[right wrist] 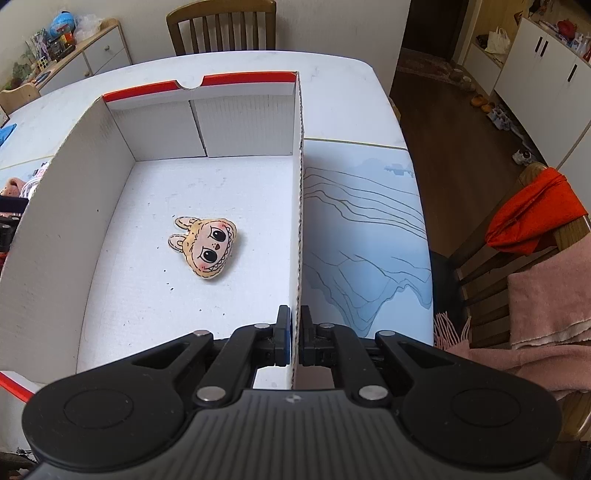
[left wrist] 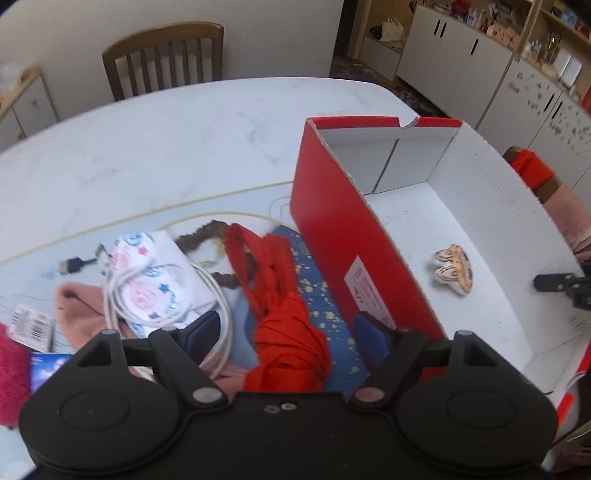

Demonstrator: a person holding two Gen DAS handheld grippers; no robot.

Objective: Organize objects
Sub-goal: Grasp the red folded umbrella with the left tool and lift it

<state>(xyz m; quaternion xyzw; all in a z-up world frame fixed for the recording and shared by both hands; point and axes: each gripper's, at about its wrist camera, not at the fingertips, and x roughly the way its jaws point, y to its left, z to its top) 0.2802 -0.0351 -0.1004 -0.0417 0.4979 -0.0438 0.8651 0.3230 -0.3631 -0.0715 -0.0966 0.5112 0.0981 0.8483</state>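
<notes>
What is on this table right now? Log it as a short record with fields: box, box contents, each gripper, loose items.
box: red box, open, white inside
box contents: one cartoon-face charm
left gripper: open, over the red folded umbrella
right gripper: shut on the box wall
loose items: white cable, patterned pouch, pink cloth

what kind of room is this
Most likely a home dining area: a white marble-look table with a wooden slat-back chair pushed up to it, and white storage cabinets crowded with household clutter.
</notes>
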